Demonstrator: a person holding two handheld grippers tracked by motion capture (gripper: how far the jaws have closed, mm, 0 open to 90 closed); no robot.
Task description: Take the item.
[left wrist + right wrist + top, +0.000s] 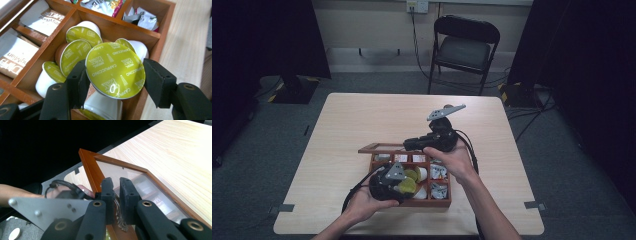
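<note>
Left gripper (pixel 115 82) pinches a green capsule (pixel 115 70); right gripper (pixel 117 195) clamps the lid handle (pixel 119 216)

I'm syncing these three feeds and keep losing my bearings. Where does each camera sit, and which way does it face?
High view: above the person's side, facing forward and down on the table; forearms and both hands show.
Left gripper view: on the left gripper, facing down into the wooden box; its jaws flank a green capsule.
Right gripper view: on the right gripper, facing the box's glass lid; its jaws show.
Shared: the box in both gripper views.
</note>
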